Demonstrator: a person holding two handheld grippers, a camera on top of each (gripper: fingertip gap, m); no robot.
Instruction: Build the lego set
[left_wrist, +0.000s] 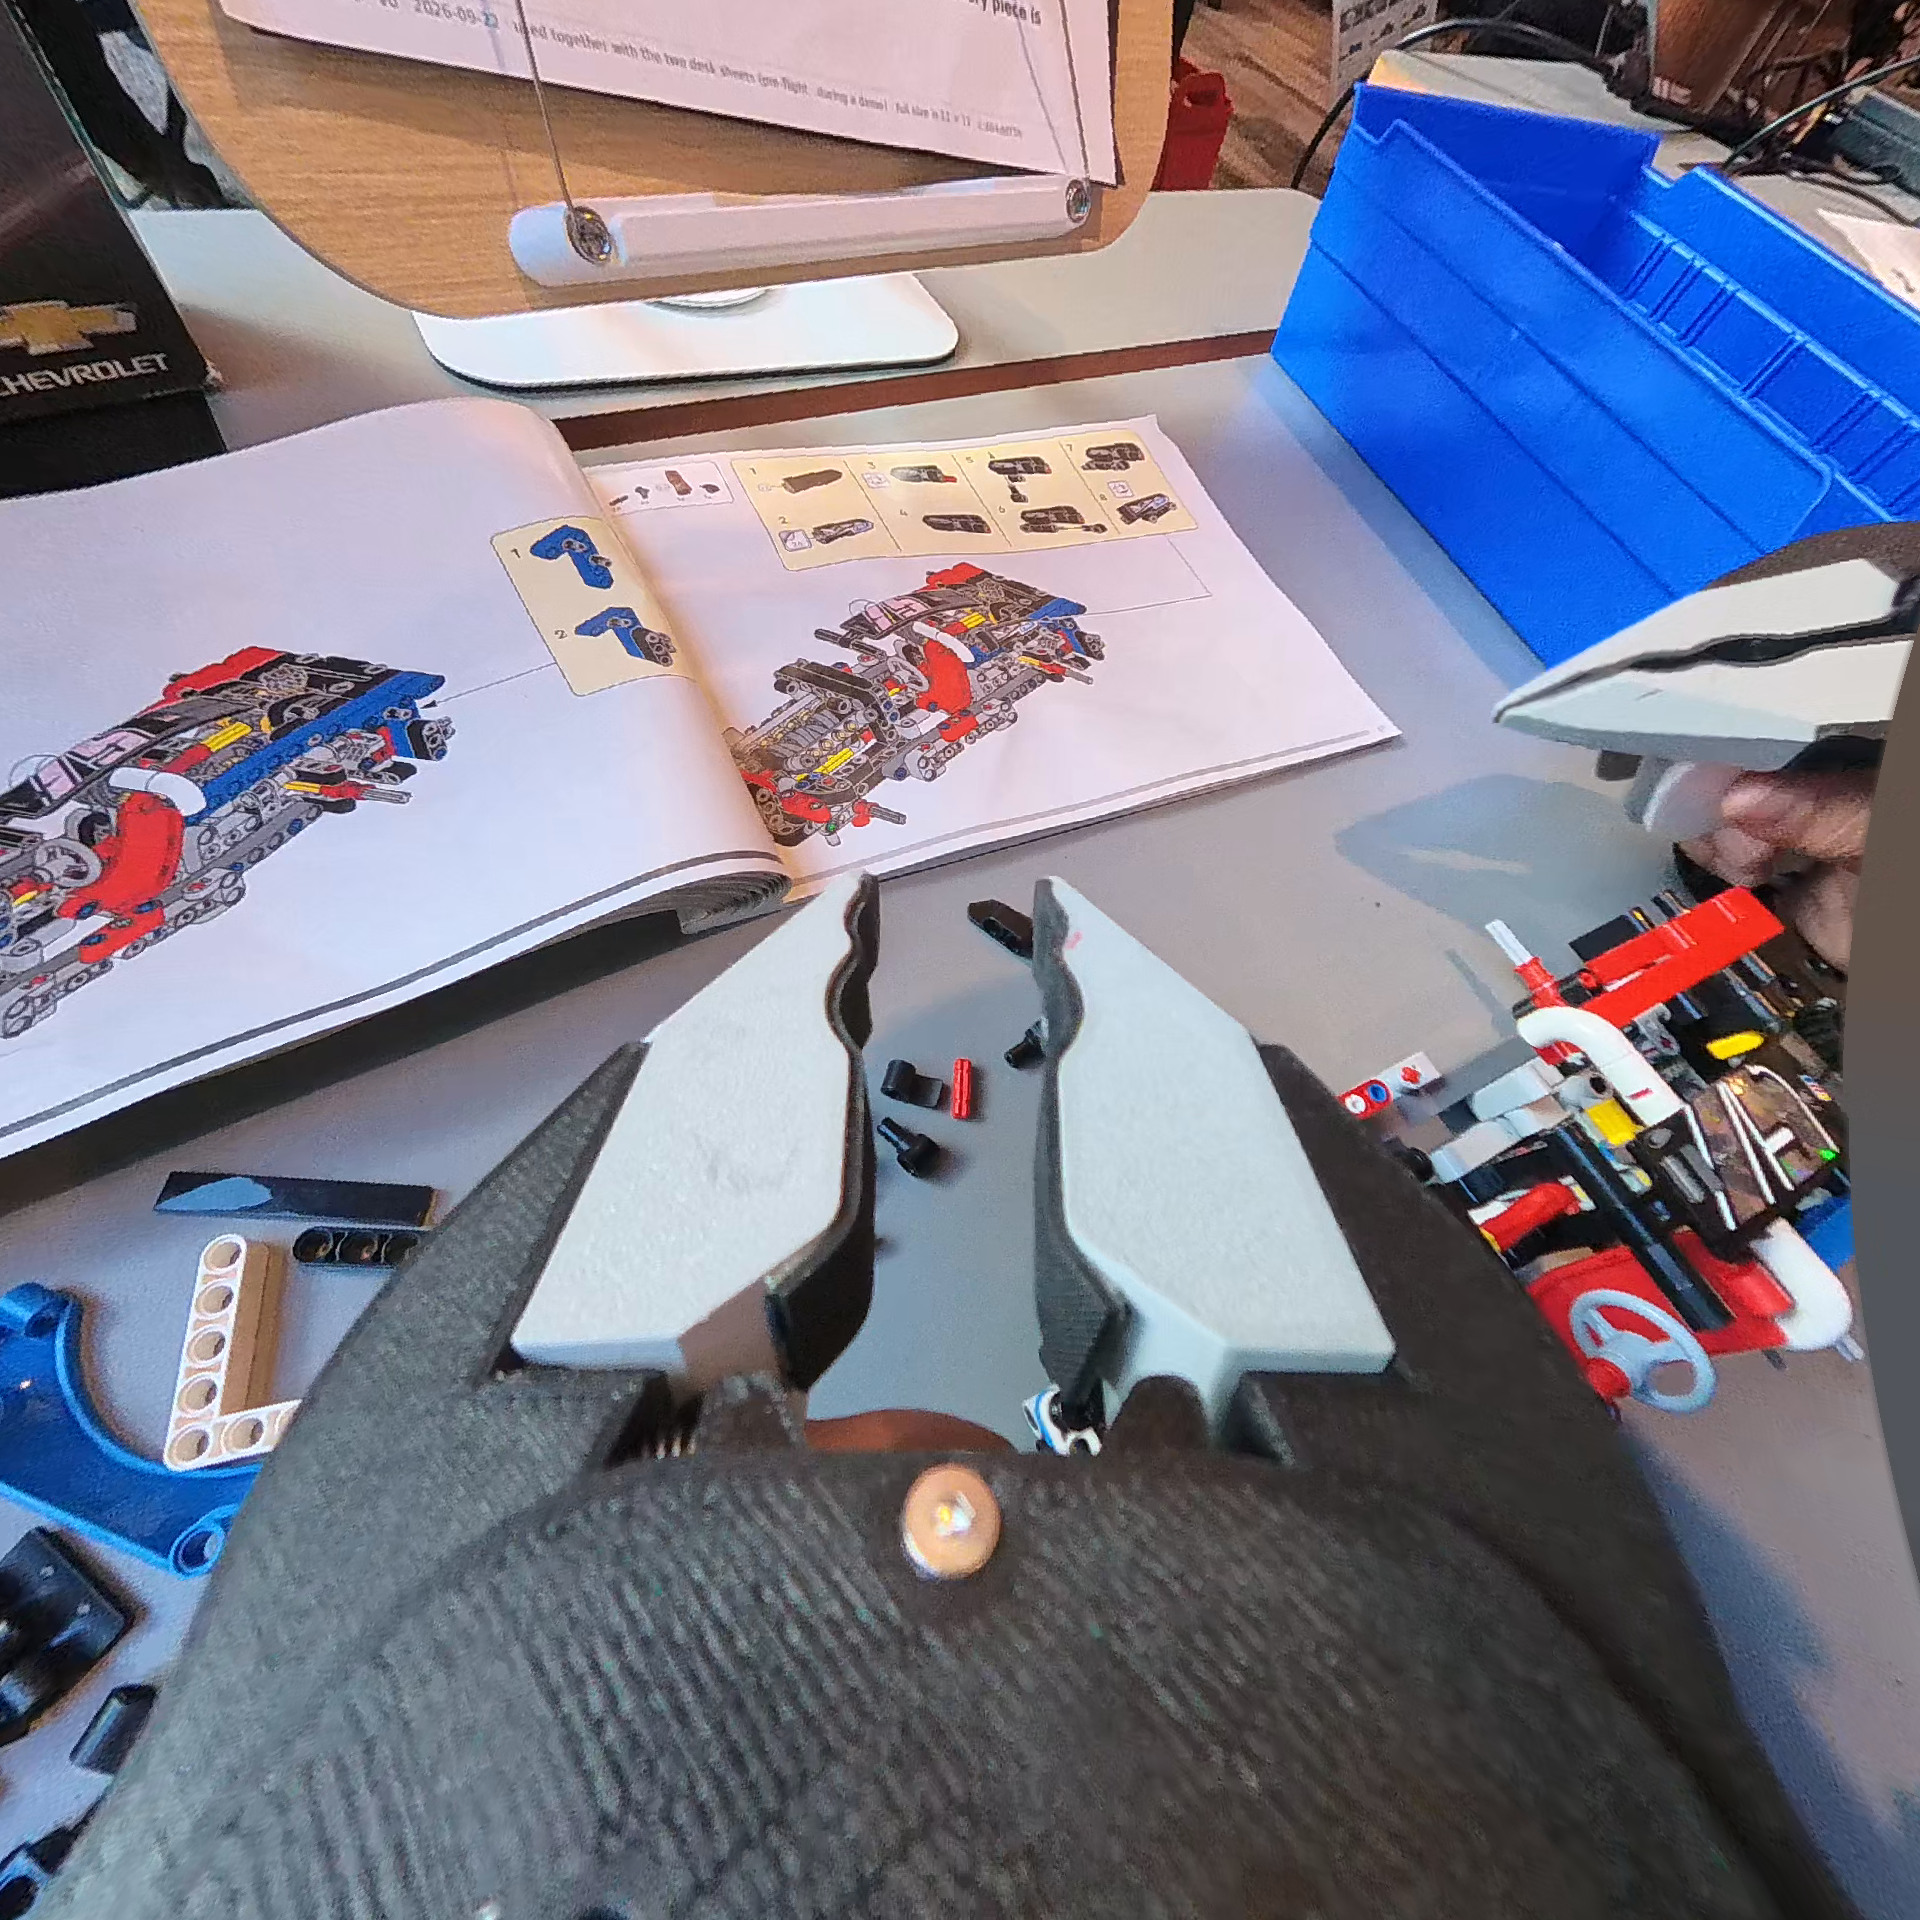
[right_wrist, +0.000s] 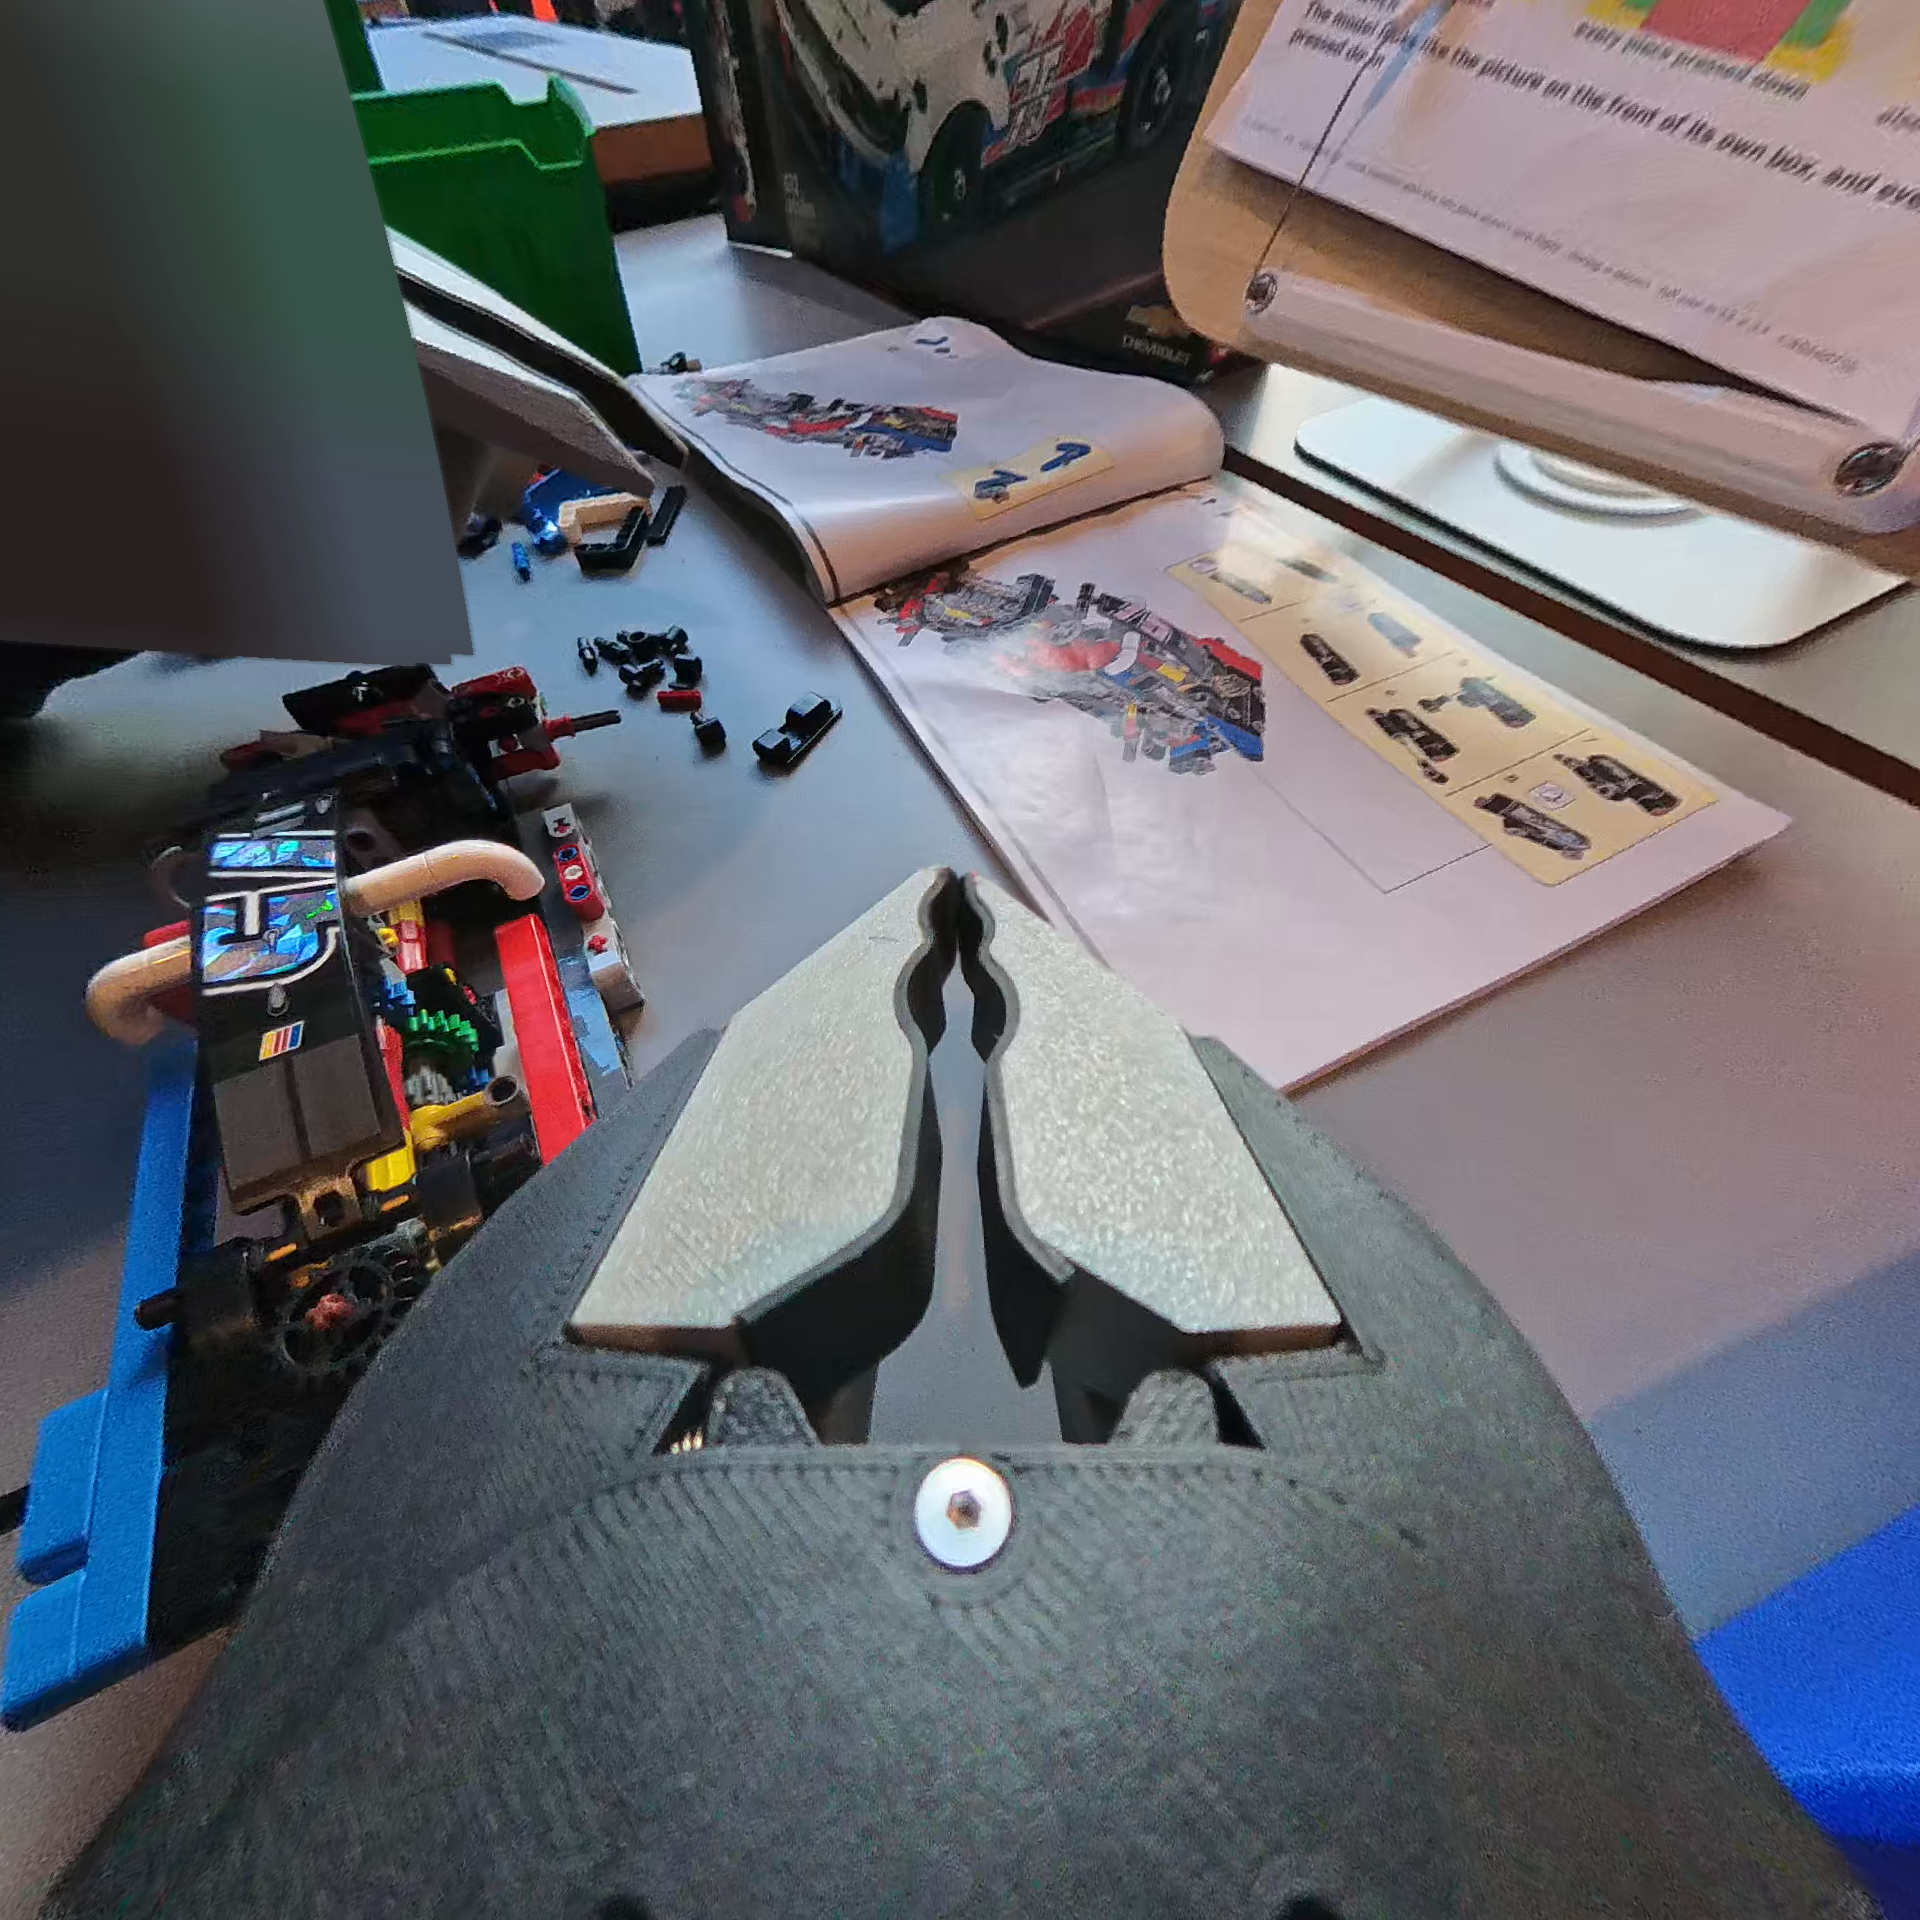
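Note:
My left gripper (left_wrist: 954, 909) is open and empty, held above several small loose pieces on the grey table: a red pin (left_wrist: 963, 1087), black pins (left_wrist: 910, 1146) and a black connector (left_wrist: 1000, 921). The part-built lego car (left_wrist: 1652, 1143) lies to its right; it also shows in the right wrist view (right_wrist: 353, 997), left of my right gripper (right_wrist: 957, 891). That gripper is shut and empty above the table edge of the open instruction booklet (right_wrist: 1195, 790). My right gripper also appears shut in the left wrist view (left_wrist: 1704, 665). The booklet (left_wrist: 520, 707) lies beyond the left gripper.
A blue bin (left_wrist: 1621, 353) stands at the back right. A paper stand with a white base (left_wrist: 686, 332) is behind the booklet. A white L-beam (left_wrist: 223, 1351), blue curved part (left_wrist: 62, 1455) and black beams (left_wrist: 296, 1200) lie left. A black set box (left_wrist: 83, 312) and a green bin (right_wrist: 488, 197) stand farther off. The tips of one gripper are about 20 cm away from the tips of the other.

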